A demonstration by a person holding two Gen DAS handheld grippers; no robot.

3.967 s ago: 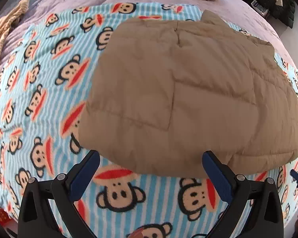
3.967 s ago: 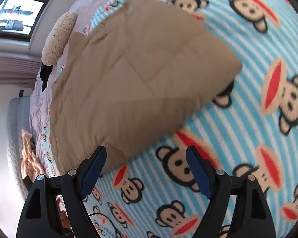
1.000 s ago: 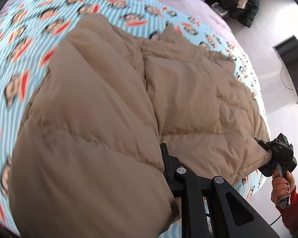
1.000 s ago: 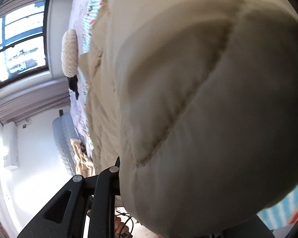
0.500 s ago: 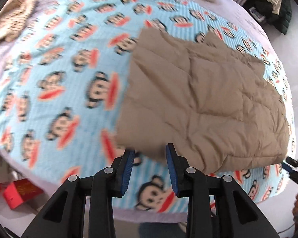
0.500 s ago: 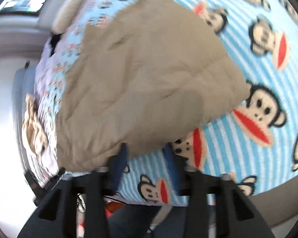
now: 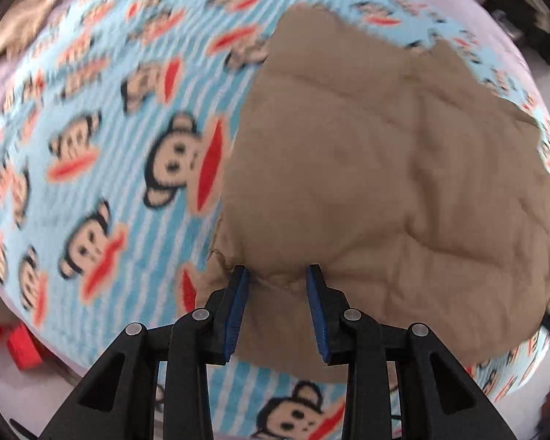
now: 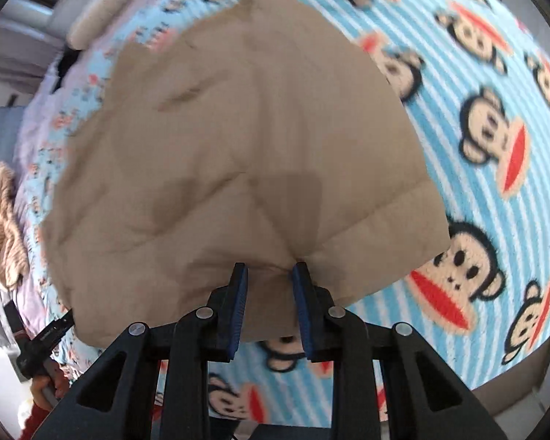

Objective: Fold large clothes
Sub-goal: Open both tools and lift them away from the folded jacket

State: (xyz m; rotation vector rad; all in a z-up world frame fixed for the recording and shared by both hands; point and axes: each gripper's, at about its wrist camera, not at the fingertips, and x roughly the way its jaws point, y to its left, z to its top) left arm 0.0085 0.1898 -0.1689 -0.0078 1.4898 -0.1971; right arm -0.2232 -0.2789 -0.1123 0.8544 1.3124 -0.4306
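Your left hand-held gripper (image 7: 277, 275) and right hand-held gripper (image 8: 269, 271) each pinch the near edge of the tan padded jacket (image 7: 385, 168) lying on the bed's monkey blanket (image 7: 102, 168), ready to fold it away.

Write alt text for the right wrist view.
The right gripper pinches the near edge of a tan quilted jacket, its blue fingers bunching the fabric. The jacket lies on a blue striped monkey-print blanket.
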